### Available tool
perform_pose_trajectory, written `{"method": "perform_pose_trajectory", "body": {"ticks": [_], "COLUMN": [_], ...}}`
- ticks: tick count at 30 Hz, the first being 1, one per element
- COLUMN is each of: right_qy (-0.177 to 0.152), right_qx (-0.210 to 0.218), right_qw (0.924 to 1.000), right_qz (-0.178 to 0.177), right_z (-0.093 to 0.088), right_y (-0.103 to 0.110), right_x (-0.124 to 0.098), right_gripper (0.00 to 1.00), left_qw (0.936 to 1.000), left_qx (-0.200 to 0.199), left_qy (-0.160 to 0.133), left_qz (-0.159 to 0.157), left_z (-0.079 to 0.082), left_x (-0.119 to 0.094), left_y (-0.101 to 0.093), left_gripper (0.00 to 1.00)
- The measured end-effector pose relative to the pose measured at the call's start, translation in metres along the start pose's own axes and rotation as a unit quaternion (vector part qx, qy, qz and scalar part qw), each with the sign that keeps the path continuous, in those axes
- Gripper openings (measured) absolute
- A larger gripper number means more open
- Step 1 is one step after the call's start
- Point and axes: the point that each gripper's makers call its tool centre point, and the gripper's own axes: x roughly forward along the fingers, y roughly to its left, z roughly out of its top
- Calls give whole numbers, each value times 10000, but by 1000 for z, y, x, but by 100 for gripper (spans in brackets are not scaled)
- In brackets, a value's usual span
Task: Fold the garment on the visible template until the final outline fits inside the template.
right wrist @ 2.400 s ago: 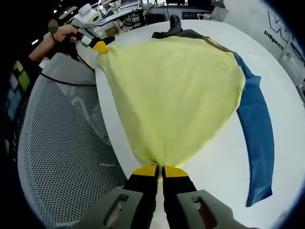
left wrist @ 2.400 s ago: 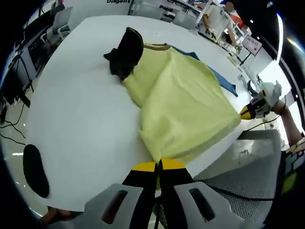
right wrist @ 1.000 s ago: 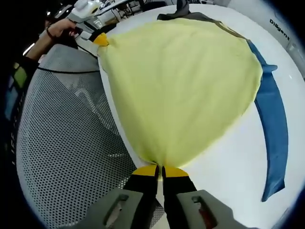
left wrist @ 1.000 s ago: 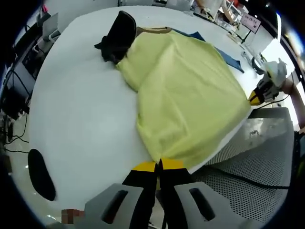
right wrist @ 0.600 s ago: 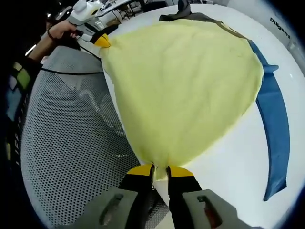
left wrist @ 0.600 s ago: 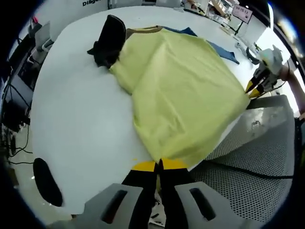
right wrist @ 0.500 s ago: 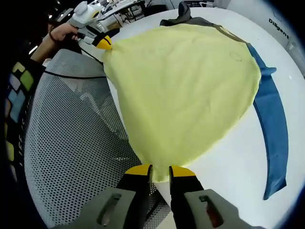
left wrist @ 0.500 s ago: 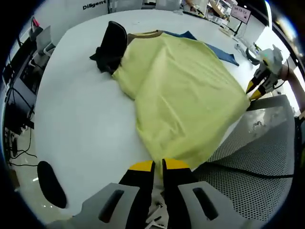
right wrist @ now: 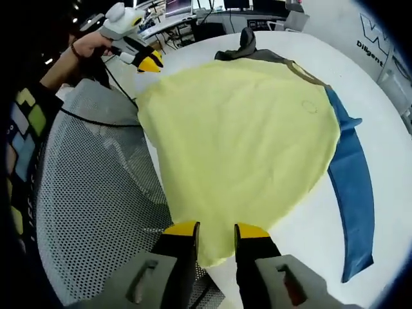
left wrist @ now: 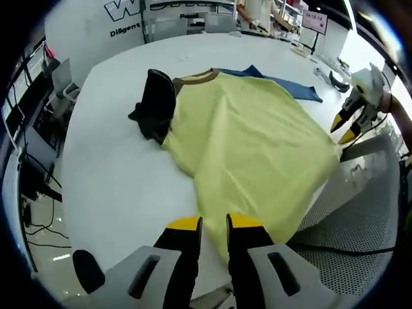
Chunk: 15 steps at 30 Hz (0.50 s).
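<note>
Here, both pairs of jaws stand apart with a clear gap between the yellow tips and nothing held. The left gripper (left wrist: 212, 224) hangs at one bottom corner of the yellow shirt (left wrist: 251, 145), the hem edge lying loose just past its tips; the right gripper (right wrist: 216, 228) hangs at the other bottom corner, where the shirt's (right wrist: 238, 141) edge droops over the rim of the white table (right wrist: 393, 154) toward a grey mesh chair (right wrist: 84, 212).

The shirt lies spread flat, front down or up cannot be told, with its brown collar band at the far end. One sleeve is black (left wrist: 154, 106) and lies bunched beside the body; the other is blue (right wrist: 353, 193) and stretches straight out along the tabletop (left wrist: 109, 167). In the left gripper view the right gripper (left wrist: 344, 129) hovers off the far corner; in the right gripper view the left gripper (right wrist: 149, 63) does the same, in a person's hand (right wrist: 90, 44). No template outline can be made out under the cloth.

The fabric looks thin, light and limp: it wrinkles softly, sags at the table edge and will likely slide on the smooth top. Pinching it at hem corners, sleeve ends or shoulder seams, in pairs, should keep folds square; a single mid-panel pinch would probably bunch it.
</note>
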Motion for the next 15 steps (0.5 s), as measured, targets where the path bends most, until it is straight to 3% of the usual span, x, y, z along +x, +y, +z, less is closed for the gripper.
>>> {"method": "perform_pose_trajectory", "body": {"ticks": [8,15], "right_qy": [-104,-211], "right_qx": [-111,-342], "right_qw": [9999,9991], "right_qz": [45,167], "right_z": [15,34], "right_y": [7,20], "right_x": [7,19], "right_gripper": [12,15], "left_qw": [9995,9972], "left_qx": [77,412], "left_qy": [-236,-475], "left_qz": [176,404], "left_z": [22,45], "left_x": [10,23], "left_y": [16,31], "left_gripper": [14,14]}}
